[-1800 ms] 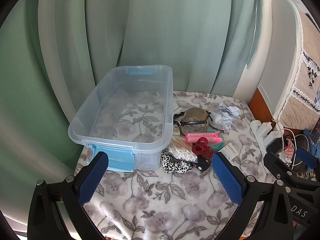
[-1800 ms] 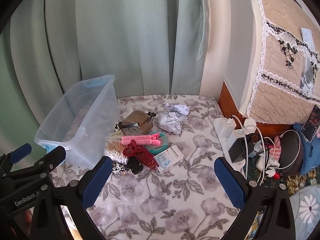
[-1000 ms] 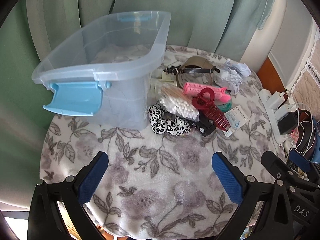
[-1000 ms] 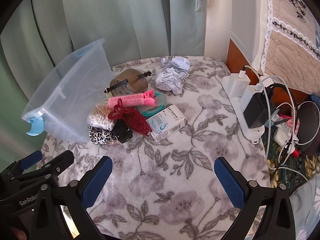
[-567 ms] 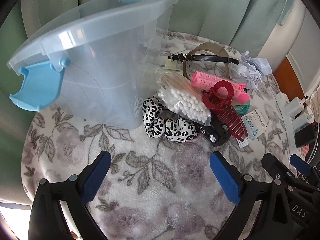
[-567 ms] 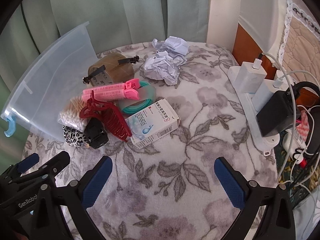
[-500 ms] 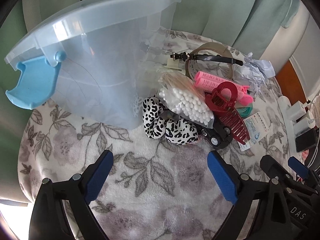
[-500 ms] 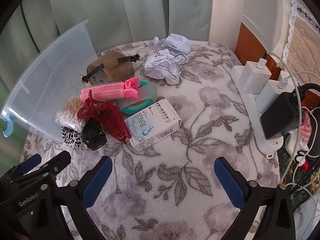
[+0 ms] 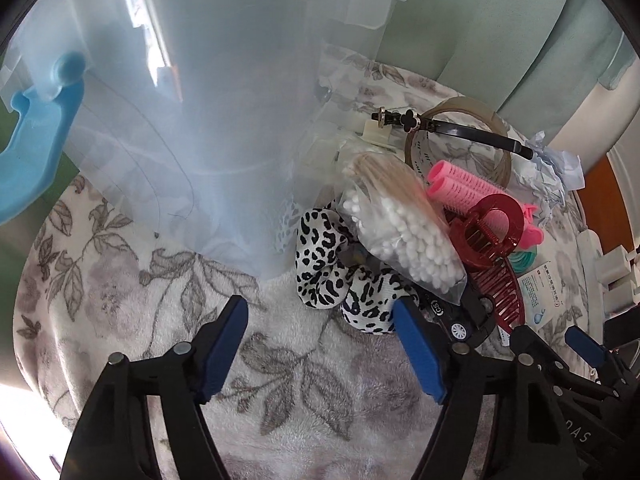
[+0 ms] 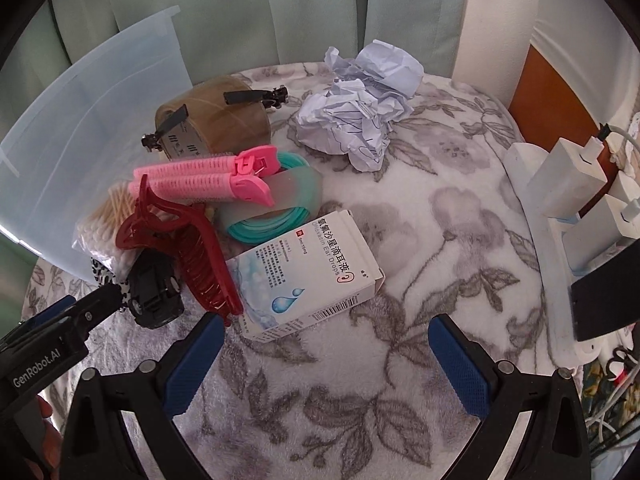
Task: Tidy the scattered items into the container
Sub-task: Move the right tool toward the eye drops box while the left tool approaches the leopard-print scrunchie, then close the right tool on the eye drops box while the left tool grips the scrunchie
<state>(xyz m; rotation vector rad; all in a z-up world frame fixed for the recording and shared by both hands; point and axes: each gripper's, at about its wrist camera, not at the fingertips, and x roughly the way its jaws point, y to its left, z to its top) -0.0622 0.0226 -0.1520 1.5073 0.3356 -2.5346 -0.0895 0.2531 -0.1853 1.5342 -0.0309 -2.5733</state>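
The clear plastic bin (image 9: pixel 168 120) with a blue latch (image 9: pixel 32 128) fills the upper left of the left wrist view. Beside it lies a pile: leopard scrunchie (image 9: pixel 332 264), bag of cotton swabs (image 9: pixel 400 224), red hair claw (image 9: pixel 492 236), pink curlers (image 9: pixel 460 184), tape roll (image 9: pixel 460 140), black toy car (image 9: pixel 460 320). My left gripper (image 9: pixel 320 332) hovers just short of the scrunchie, jaws closing with nothing between the pads. My right gripper (image 10: pixel 328 360) is open, just short of the ear drops box (image 10: pixel 308 268). Crumpled paper (image 10: pixel 360 96) lies behind.
A white power strip with chargers and cables (image 10: pixel 568 208) lines the right edge of the round table under its floral cloth (image 10: pixel 440 240). A teal ring (image 10: pixel 280 204) lies under the curlers. Green curtains hang behind. The left gripper's arm (image 10: pixel 60 320) shows at the right wrist view's lower left.
Both grippers have come down and closer to the pile, which now looks larger. The left gripper's fingers have drawn nearer together. The items themselves have not moved.
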